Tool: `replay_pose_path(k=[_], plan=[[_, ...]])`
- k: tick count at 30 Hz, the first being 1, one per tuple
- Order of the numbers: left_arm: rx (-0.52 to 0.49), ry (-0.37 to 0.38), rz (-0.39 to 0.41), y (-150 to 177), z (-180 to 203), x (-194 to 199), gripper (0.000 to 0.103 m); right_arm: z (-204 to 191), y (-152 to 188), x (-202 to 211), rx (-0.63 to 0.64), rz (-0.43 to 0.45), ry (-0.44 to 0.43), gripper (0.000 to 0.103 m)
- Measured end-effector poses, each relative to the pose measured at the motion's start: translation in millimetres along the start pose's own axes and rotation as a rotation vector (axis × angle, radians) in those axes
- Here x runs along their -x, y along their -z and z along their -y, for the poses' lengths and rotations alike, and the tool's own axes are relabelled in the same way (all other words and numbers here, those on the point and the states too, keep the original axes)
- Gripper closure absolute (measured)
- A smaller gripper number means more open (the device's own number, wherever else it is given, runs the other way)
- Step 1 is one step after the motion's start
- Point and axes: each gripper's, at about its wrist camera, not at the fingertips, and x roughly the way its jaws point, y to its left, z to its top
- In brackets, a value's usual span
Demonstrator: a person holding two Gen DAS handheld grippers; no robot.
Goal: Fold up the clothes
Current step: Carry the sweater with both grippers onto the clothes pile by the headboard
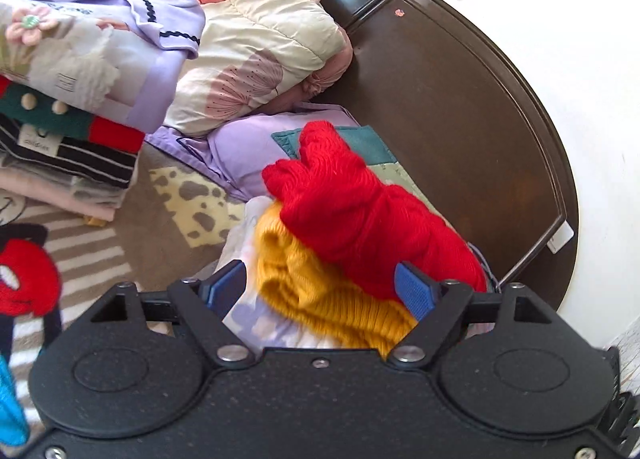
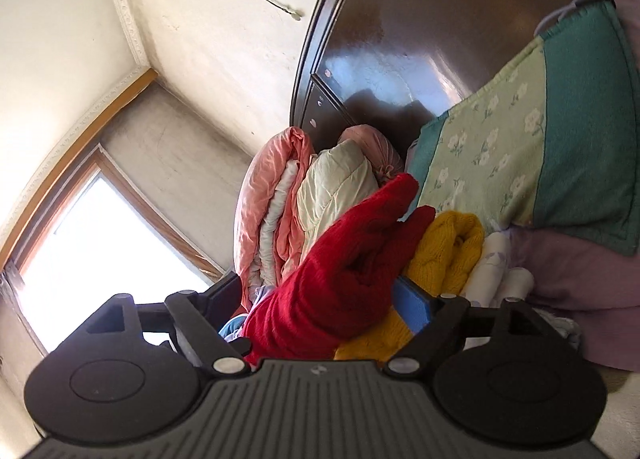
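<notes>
A red knit sweater [image 1: 360, 211] lies bunched on a mustard yellow knit [image 1: 320, 291] and a white and lilac garment [image 1: 256, 323] on the bed. My left gripper [image 1: 320, 291] is open, its blue pads [image 1: 414, 291] on either side of the pile, the right pad touching the red knit. In the right wrist view the red sweater [image 2: 344, 263] fills the space between the jaws of my right gripper [image 2: 324, 295], next to the yellow knit [image 2: 444, 247]. The right gripper's jaws stand wide; whether they pinch the fabric I cannot tell.
A stack of folded clothes [image 1: 68, 99] stands at the left on a patterned blanket [image 1: 132, 243]. Rolled quilts [image 1: 256, 59] and a green floral pillow [image 2: 520, 147] lie against the dark wooden headboard [image 1: 460, 99]. A window [image 2: 100, 243] is at the left.
</notes>
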Motion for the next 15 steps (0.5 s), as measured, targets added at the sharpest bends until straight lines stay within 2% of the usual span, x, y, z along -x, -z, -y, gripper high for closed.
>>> replay_pose_path(k=[3,7,8,11,15], plan=[[-0.098,-0.039,0.019,8,18,22,0.019,-13,2,15,0.018,-0.015,0.025,0.012],[-0.257,-0.104,0.076,15,49,53,0.005,-34,7,38,0.048,-0.044,0.08,0.0],[-0.297,-0.127,0.094,18,57,62,0.0,-40,7,43,0.056,-0.054,0.095,0.0],[-0.392,-0.169,0.114,27,78,82,0.0,-58,8,54,0.087,-0.092,0.121,0.0],[-0.486,-0.264,0.148,43,103,102,0.0,-85,8,68,0.137,-0.13,0.18,0.0]])
